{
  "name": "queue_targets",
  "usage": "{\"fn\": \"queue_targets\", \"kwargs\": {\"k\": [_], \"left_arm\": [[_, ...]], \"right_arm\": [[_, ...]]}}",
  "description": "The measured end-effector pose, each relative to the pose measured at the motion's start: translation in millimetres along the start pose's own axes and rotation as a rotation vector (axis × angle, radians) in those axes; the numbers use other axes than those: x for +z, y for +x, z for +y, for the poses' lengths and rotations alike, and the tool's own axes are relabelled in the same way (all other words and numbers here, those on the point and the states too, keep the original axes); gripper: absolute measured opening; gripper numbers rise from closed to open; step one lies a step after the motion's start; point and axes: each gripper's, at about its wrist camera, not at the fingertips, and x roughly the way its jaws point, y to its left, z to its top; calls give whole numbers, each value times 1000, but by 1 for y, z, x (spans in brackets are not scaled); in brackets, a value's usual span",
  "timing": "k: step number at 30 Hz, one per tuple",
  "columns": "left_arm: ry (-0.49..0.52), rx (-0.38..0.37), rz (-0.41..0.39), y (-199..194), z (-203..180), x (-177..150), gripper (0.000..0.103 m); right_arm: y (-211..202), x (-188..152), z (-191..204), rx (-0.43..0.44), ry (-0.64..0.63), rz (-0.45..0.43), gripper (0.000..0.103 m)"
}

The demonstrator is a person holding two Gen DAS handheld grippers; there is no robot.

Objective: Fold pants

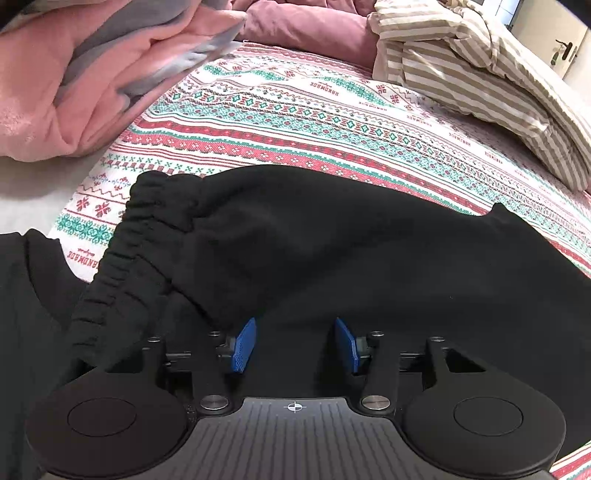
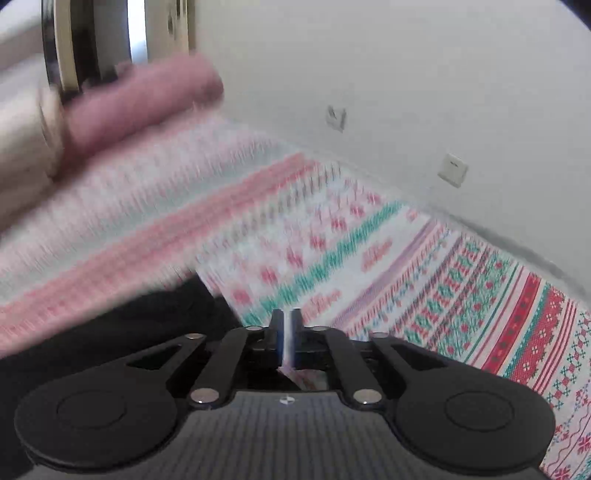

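Patterned bedsheet (image 1: 295, 122) in red, teal and white bands covers the bed. Pink-and-grey blanket (image 1: 85, 74) bunched far left, mauve pillow (image 1: 306, 26) at back, beige striped duvet (image 1: 480, 85) far right. Right wrist view blurred: white wall (image 2: 406, 74), two wall sockets (image 2: 452, 170).

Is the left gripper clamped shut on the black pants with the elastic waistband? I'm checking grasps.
No: the left gripper has its blue pads wide apart over the black pants, gripping nothing.
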Motion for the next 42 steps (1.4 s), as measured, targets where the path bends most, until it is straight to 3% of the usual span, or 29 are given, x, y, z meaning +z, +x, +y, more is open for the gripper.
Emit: {"fn": "queue_targets", "kwargs": {"k": [3,4,8,12,15,17,23,26,28,34,36,39,41,42], "left_arm": [[-25,-16,-10,-6,2,0,50],[-32,-18,-14,-8,4,0,51],[-70,-13,-26,-16,9,0,52],[-130,-25,-14,-18,17,-2,52],[-139,-21,-10,-16,19,-5,52],[-134,-17,-9,-15,19,-7,52],[-174,-25,-17,-17,28,-10,52],[-232,-64,-10,-15,39,-9,52],[-260,-90,-9,-16,45,-9,52],[-264,-118,-47,-25,49,-6,52],[-256,-124,-78,-33,51,-5,52],[-225,-200,-90,-39,49,-5,52],[-201,-219,-107,-43,47,-7,53],[-180,-184,-124,-46,44,-8,59]], "right_arm": [[-21,3,-19,68,142,24,101],[-25,1,-25,79,180,47,103],[-26,-22,-52,154,324,184,103],[-27,-39,-77,362,543,215,103],[-11,-42,-73,432,565,239,103],[3,-44,-62,412,510,269,103],[15,-39,-31,353,401,170,103],[23,-35,-12,280,321,149,78],[22,-27,-4,272,326,150,72],[-33,21,7,308,244,-85,69],[-43,30,5,233,213,-165,69],[-39,34,-17,92,261,-240,69],[-24,30,-37,30,317,-226,68],[-11,25,-43,9,313,-188,69]]}}
